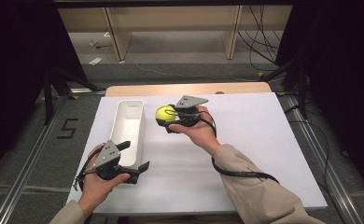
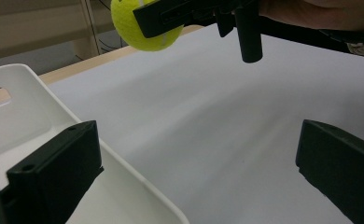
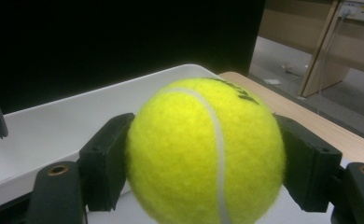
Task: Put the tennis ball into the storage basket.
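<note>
Two grippers from above: your right gripper (image 1: 167, 116) clamps the tennis ball (image 1: 165, 113) just beside the white bin (image 1: 128, 126). Your left gripper (image 2: 199, 168) spreads wide (one finger over the bin's rim). Right gripper view: ball (image 3: 206, 156) pinched between both fingers.

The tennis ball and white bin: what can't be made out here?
- Ball's black print: in the right gripper view the tennis ball curves it away, unreadable.
- Bin's near end: in the high view the left tool covers part of the white bin.
- Ball's underside: cut off by the right gripper view's bottom edge.
</note>
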### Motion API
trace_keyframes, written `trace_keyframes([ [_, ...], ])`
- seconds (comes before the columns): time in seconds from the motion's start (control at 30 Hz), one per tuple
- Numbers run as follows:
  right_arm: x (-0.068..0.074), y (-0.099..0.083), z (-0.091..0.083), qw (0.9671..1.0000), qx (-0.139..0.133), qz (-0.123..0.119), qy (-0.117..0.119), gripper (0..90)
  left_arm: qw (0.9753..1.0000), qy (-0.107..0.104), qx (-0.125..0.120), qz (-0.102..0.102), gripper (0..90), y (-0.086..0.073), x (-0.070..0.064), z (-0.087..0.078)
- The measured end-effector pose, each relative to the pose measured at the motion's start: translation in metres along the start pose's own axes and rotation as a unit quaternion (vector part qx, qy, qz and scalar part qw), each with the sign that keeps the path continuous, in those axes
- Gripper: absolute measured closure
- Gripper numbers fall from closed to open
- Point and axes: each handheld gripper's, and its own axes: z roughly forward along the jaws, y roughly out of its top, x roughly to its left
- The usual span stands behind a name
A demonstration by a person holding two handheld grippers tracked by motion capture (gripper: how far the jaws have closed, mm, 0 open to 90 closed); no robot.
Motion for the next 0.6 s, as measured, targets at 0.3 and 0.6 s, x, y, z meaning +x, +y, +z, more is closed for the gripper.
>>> trace_keyframes([
  [0.3, 0.0024, 0.0004, 0.0042, 1.0, 0.001, -0.004, 0.002, 26.9, 1.0, 0.0, -0.001, -0.001, 0.0, 0.0001, -0.0004, -0.0003],
  [0.6, 0.0031, 0.0013, 0.0068, 1.0, 0.001, -0.004, 0.005, 26.9, 1.0, 0.001, -0.001, -0.001, 0.0, 0.0002, -0.0005, -0.0004],
])
